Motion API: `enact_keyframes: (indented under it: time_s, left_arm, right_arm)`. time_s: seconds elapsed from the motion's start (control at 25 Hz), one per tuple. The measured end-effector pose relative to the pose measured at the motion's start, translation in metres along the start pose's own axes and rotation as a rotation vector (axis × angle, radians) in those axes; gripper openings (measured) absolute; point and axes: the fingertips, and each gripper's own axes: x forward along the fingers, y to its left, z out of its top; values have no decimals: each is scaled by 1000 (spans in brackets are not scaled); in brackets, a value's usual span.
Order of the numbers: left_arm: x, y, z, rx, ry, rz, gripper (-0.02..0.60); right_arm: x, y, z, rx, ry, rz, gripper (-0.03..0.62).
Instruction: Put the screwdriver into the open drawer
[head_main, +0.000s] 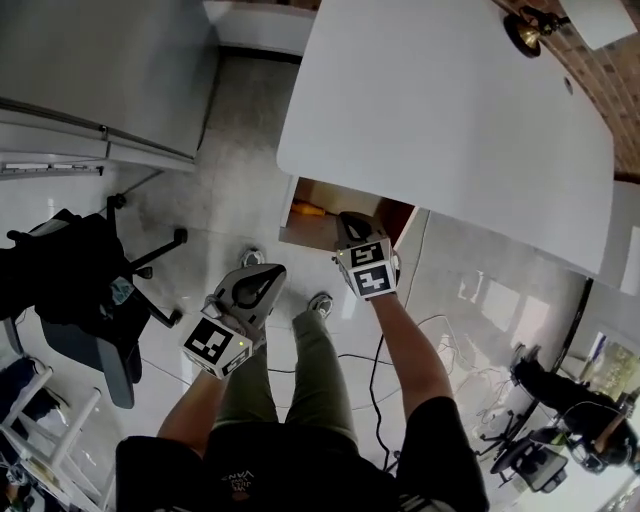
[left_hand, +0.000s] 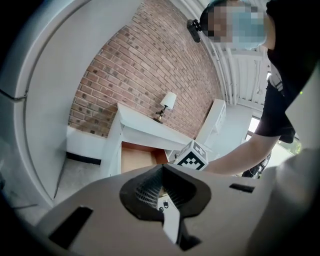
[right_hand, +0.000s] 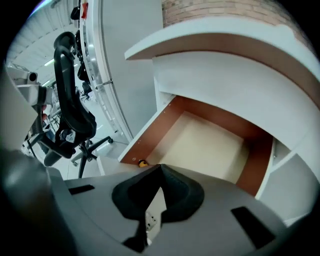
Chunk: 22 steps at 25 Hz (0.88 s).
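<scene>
The open drawer (head_main: 296, 191) sticks out from under the white table (head_main: 450, 110). A yellow-orange screwdriver (head_main: 308, 210) lies inside it near the left side. In the right gripper view only its yellow end (right_hand: 143, 163) shows at the drawer's (right_hand: 150, 137) front left corner, and the rest is hidden behind the gripper body. My right gripper (head_main: 345, 222) hangs over the drawer's front, tilted down, its jaws (right_hand: 161, 166) shut with nothing between them. My left gripper (head_main: 270, 272) is lower left, apart from the drawer (left_hand: 135, 157), jaws (left_hand: 163, 167) together and empty.
A black office chair (head_main: 100, 300) stands at the left on the tiled floor. A grey cabinet (head_main: 100, 80) is at the far left. A small lamp (head_main: 528, 30) sits on the table by the brick wall. Cables (head_main: 440, 330) trail on the floor to the right.
</scene>
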Motion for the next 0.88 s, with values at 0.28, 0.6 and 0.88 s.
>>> enact_keyframes:
  time_s: [0.28, 0.6, 0.88]
  left_arm:
    - [7, -32, 22, 26, 6, -22, 8]
    - [-2, -74, 57, 72, -2, -41, 8]
    - [-18, -117, 89, 107, -6, -43, 8]
  right_arm:
    - [-81, 5, 13, 76, -148, -47, 0]
    - [-183, 19, 30, 79, -272, -68, 0]
    - [-265, 24, 40, 207, -384, -46, 0]
